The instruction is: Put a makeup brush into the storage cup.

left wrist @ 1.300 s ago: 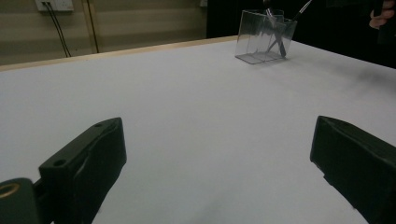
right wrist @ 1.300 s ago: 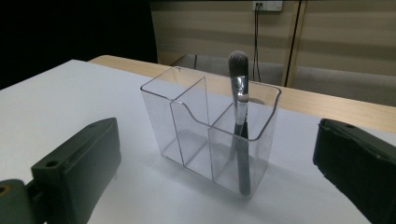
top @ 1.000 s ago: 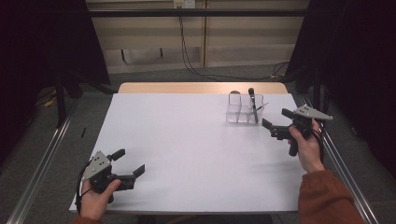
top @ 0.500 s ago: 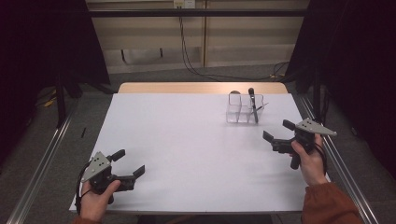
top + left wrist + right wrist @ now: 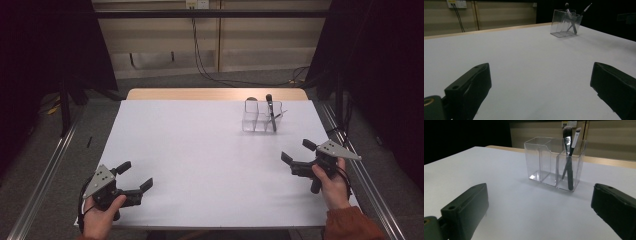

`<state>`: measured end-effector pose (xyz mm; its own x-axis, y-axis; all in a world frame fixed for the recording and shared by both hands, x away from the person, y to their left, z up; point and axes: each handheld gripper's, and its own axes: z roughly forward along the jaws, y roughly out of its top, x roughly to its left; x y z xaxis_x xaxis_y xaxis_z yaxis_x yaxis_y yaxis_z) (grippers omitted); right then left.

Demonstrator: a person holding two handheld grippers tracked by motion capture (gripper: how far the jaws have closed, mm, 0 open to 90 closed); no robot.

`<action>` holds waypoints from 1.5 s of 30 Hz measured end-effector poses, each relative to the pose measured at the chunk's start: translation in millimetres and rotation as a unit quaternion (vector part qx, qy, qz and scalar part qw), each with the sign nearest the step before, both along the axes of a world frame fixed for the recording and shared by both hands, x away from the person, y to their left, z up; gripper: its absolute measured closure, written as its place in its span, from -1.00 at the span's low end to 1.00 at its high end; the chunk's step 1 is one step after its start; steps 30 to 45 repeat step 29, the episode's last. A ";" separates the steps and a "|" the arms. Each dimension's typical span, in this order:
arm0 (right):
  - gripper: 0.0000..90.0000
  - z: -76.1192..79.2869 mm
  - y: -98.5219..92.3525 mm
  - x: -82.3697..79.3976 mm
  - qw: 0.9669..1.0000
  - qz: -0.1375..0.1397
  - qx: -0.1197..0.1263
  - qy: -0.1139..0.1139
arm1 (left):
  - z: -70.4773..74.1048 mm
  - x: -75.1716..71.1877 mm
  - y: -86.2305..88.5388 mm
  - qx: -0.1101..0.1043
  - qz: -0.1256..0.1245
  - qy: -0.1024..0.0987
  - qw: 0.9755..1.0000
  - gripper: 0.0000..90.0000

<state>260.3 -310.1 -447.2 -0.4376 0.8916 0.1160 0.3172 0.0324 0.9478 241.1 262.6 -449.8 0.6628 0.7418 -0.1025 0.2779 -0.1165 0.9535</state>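
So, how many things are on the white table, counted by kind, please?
Clear organizer: 1
Makeup brushes, a large one and a thin one, standing in one end compartment: 2
Grippers, left gripper and right gripper, both open and holding nothing: 2
Total: 5

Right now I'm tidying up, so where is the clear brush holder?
In the high view the clear brush holder stands at the table's far right, beyond the right gripper, with two brushes in one end compartment.
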 end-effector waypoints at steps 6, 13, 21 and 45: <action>-0.97 -1.9 0.6 -10.4 1.000 0.008 -0.005 0.000 | 0.1 -1.5 -0.1 0.003 0.000 0.001 1.000 -0.93; -0.97 -10.3 -3.2 -25.1 1.000 0.005 -0.012 0.010 | 0.4 -2.2 0.1 0.000 -0.001 0.002 1.000 -0.93; -0.98 -9.3 -6.1 -39.7 1.000 0.013 -0.014 -0.001 | 1.1 -2.4 -0.6 0.000 -0.001 0.003 1.000 -0.93; -0.97 -11.2 -6.0 -37.9 1.000 0.017 -0.014 0.007 | 1.3 -2.0 -1.0 0.008 -0.005 0.000 1.000 -0.93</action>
